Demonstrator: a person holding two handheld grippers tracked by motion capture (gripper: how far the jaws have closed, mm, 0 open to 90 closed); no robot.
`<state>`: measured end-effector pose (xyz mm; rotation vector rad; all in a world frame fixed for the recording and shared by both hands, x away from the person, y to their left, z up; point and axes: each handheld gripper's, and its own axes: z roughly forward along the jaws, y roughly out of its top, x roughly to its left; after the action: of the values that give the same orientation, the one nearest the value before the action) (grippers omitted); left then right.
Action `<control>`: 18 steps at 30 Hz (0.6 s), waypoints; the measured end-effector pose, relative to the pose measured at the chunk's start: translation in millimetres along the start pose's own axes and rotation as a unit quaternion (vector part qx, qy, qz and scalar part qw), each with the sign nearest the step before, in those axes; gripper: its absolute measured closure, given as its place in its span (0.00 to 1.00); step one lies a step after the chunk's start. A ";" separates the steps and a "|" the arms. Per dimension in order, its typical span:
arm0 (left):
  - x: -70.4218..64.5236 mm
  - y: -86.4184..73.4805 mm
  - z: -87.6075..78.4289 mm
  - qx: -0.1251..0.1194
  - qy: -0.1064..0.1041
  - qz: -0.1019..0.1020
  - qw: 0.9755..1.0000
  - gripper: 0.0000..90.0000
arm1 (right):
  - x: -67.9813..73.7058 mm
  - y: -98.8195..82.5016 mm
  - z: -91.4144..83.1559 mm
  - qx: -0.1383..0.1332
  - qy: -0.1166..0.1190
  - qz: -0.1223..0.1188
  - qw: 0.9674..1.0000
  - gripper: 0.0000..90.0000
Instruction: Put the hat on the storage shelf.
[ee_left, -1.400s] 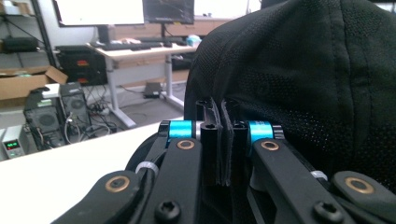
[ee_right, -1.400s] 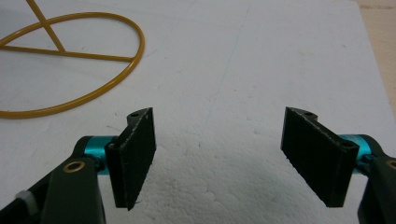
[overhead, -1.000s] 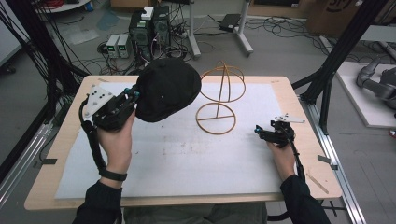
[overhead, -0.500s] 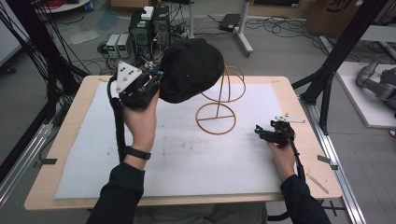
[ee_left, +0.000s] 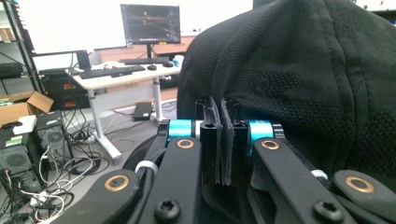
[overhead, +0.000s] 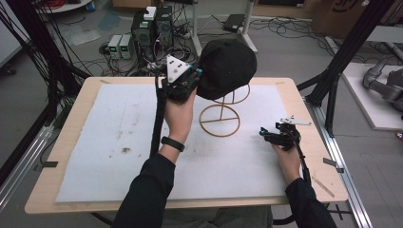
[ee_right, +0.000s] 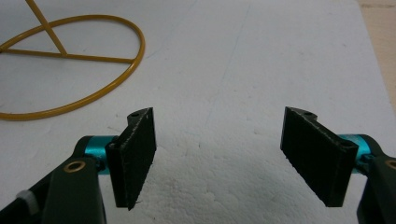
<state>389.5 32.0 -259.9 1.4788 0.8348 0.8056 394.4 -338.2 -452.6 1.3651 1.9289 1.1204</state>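
Black cap (overhead: 227,66) held above gold stand (overhead: 222,114), pinched by left claw (ee_left: 221,140); right claw (ee_right: 217,156) spread. Thin fabric hold risked slipping; stand risked being toppled.

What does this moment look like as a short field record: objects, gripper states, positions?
surface: white mat on a wooden table
held object: black cap, pinched at its edge
left gripper: shut on the cap, raised above the table
cap position: over the top of the gold wire stand; contact with the stand cannot be told
right gripper: open, nothing between the jaws, low over the mat to the right of the stand's ring base
background: computers and cables on the floor beyond the table
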 end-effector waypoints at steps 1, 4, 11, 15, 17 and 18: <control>-1.2 -1.6 3.1 0.005 0.000 -0.001 1.000 0.97 | -0.1 0.0 0.0 0.000 0.000 0.000 1.000 0.29; -1.9 -6.4 10.2 0.015 -0.004 -0.003 1.000 0.97 | 0.0 -0.1 -0.1 0.000 0.001 0.002 1.000 0.29; -7.2 -14.3 12.1 0.014 -0.010 0.016 1.000 0.89 | 0.0 -0.1 -0.1 0.000 0.000 0.002 1.000 0.29; -4.8 -16.5 5.6 0.004 -0.026 0.011 1.000 0.76 | 0.2 -0.1 0.1 0.000 0.000 0.001 1.000 0.29; -5.3 -17.9 1.4 0.003 -0.027 0.012 1.000 0.63 | 0.2 -0.1 0.0 -0.001 0.000 0.000 1.000 0.29; -4.9 -18.9 -0.8 0.002 -0.031 0.007 0.999 0.63 | 0.2 -0.1 0.0 -0.001 0.000 0.000 1.000 0.29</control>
<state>385.4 29.0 -278.8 1.5080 0.7803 0.7656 394.3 -338.0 -452.6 1.3654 1.9268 1.1211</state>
